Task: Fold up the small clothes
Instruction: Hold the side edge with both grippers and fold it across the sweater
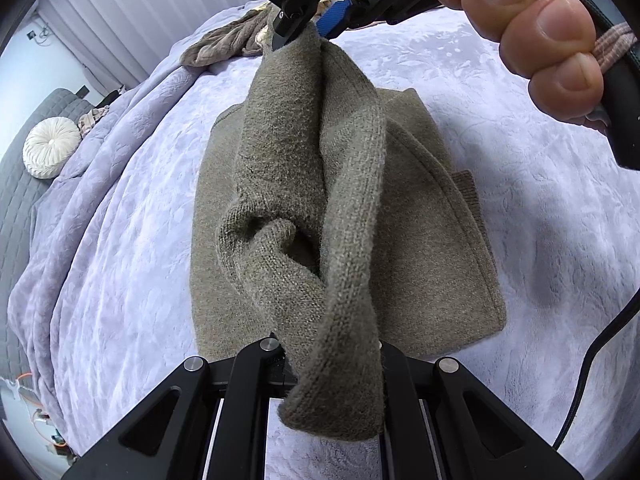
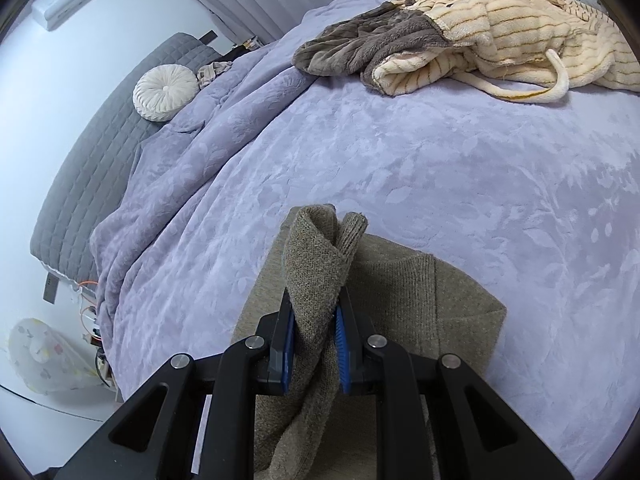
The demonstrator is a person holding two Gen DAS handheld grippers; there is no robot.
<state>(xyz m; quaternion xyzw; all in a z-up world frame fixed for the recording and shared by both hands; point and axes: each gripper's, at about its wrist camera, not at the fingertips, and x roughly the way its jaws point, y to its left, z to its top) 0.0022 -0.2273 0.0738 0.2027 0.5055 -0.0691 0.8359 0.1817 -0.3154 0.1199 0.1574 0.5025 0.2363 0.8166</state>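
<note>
An olive-brown knit sweater (image 1: 420,240) lies on the lavender bedspread (image 1: 140,220), partly folded. One twisted strip of it, a sleeve or side edge, is lifted off the bed between both grippers. My left gripper (image 1: 332,356) is shut on the near end, and the cloth hides its fingertips. My right gripper (image 1: 304,28) is shut on the far end at the top of the left wrist view, with a hand (image 1: 532,32) on its handle. In the right wrist view the right gripper (image 2: 316,336) pinches the knit (image 2: 316,280) between blue pads (image 2: 342,344), above the sweater body (image 2: 440,300).
A heap of cream striped fleece (image 2: 520,36) and grey-brown plush clothes (image 2: 360,48) lies at the far side of the bed. A round white cushion (image 2: 166,92) rests on a grey quilted mattress (image 2: 100,152) at the left. A black cable (image 1: 600,344) hangs at the right.
</note>
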